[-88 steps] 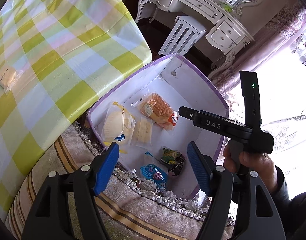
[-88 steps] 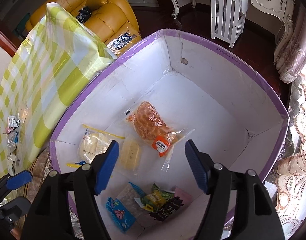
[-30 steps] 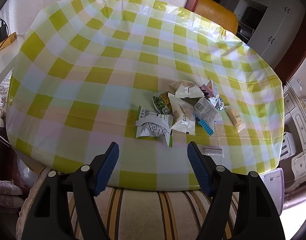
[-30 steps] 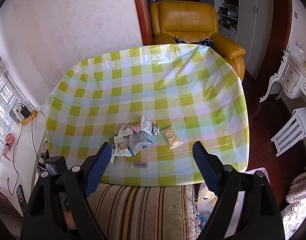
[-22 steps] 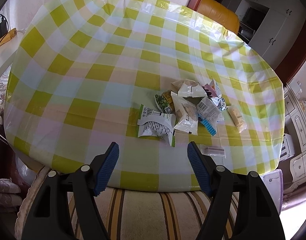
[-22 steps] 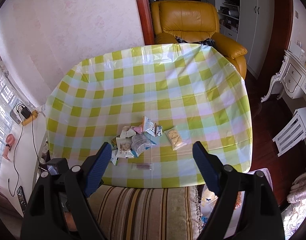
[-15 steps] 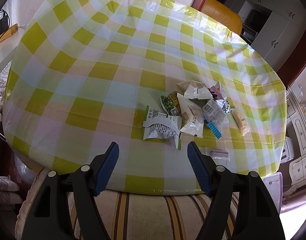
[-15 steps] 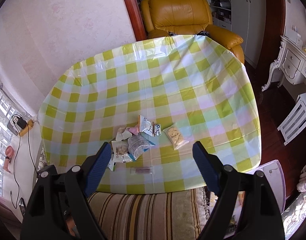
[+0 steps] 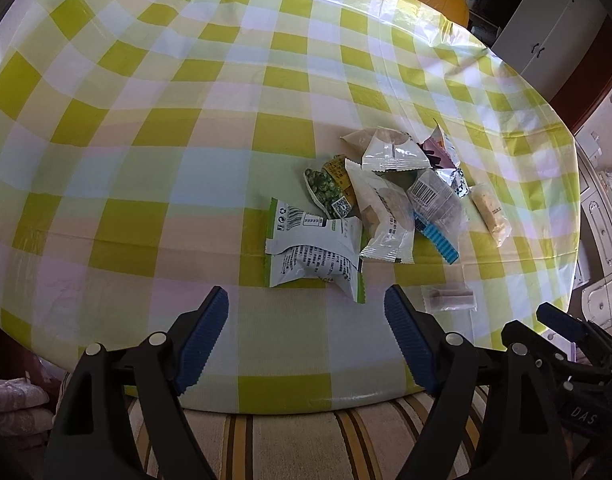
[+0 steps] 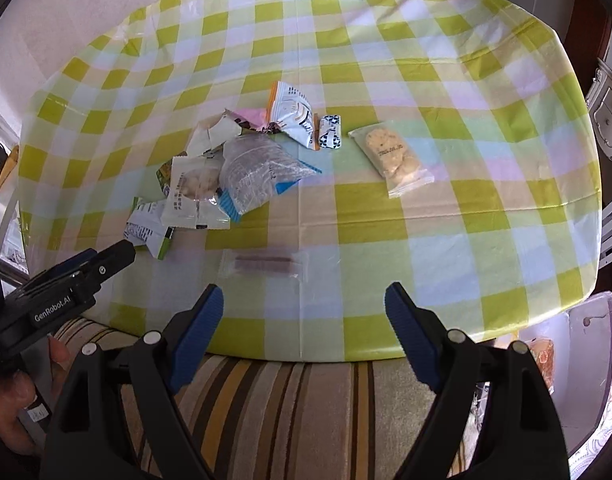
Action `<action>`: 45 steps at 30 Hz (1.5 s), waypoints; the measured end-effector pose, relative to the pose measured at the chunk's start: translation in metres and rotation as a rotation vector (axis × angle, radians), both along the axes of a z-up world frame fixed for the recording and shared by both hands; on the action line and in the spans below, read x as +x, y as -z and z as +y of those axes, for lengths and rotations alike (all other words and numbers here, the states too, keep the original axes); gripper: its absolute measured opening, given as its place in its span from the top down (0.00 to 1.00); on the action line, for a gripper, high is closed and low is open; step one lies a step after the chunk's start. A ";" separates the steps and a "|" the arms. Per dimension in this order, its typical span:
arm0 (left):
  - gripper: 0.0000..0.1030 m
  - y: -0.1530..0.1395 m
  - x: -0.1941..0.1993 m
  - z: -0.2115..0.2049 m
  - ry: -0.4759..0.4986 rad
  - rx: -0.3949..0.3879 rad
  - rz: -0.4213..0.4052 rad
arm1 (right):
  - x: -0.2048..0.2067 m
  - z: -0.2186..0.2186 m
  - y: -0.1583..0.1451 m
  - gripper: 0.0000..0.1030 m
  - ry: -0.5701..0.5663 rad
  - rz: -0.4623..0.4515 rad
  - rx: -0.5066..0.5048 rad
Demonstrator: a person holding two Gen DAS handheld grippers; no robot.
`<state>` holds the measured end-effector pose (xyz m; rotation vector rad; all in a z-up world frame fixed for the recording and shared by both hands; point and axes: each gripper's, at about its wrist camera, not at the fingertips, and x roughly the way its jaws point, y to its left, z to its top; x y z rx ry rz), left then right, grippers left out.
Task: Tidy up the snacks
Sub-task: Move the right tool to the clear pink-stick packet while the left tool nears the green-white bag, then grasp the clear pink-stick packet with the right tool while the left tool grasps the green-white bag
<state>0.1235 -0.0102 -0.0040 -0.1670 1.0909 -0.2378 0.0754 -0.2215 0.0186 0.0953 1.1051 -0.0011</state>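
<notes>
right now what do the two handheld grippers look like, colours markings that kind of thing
Both match: black plastic frames with silver rivets and blue ribbed pads on the two fingers. The left gripper shows "GenRobot.AI" in white on its side in the right wrist view. The right gripper shows "DAS" on its body in the left wrist view. No cables or sleeves are visible.

A checked worktop (image 10: 445, 240) carries a snack heap (image 10: 226, 168), a cookie pack (image 10: 391, 156) apart, a bar (image 10: 266, 265) near its edge.

Yellow-green checked tablecloth (image 9: 154, 128), green-white packet (image 9: 313, 256), striped beige cushion (image 10: 306, 408)
</notes>
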 end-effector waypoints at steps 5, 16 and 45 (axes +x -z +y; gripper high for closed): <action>0.21 0.007 0.014 -0.008 0.033 0.028 0.002 | 0.011 0.012 0.017 0.19 -0.085 0.020 -0.039; 0.17 0.021 0.029 -0.006 0.002 0.133 0.033 | 0.037 0.027 0.040 0.20 -0.255 0.057 -0.146; 0.36 0.016 0.050 0.015 -0.120 0.036 -0.017 | 0.045 0.039 0.044 0.63 -0.329 0.039 -0.082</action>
